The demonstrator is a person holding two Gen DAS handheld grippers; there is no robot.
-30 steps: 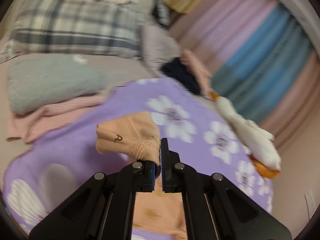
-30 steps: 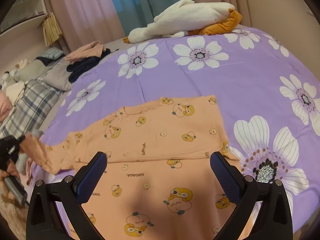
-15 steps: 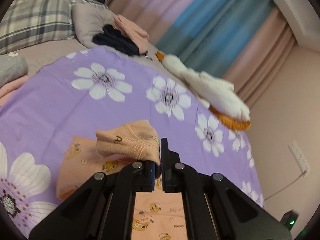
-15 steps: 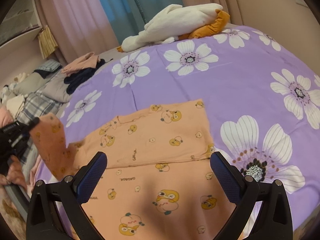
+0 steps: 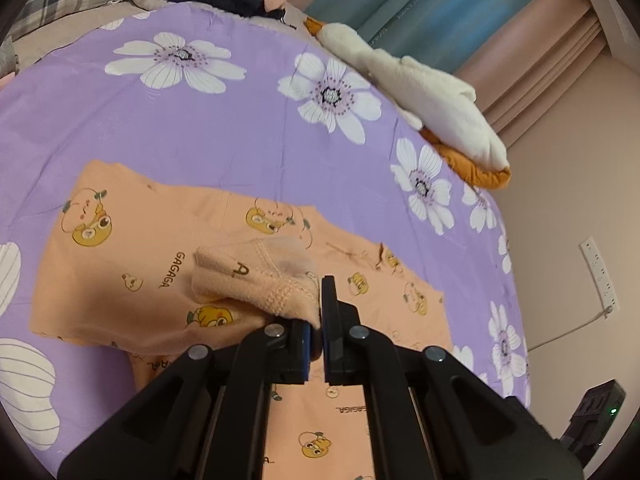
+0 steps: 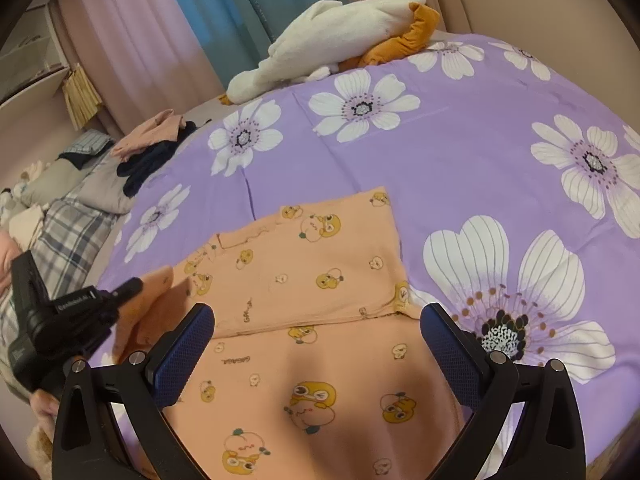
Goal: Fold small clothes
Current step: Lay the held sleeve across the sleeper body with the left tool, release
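Above the orange garment (image 5: 132, 280), its cuff (image 5: 260, 280) is pinched by the left gripper (image 5: 316, 320); the right gripper (image 6: 316, 344) is held wide open, empty.

Both wrist cams look down, close, sharing orange garment (image 5: 132, 280).

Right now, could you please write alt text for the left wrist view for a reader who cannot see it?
The left gripper is shut on a cuff of the peach cartoon-print garment, lifted over the rest of it on a purple flowered bedspread.
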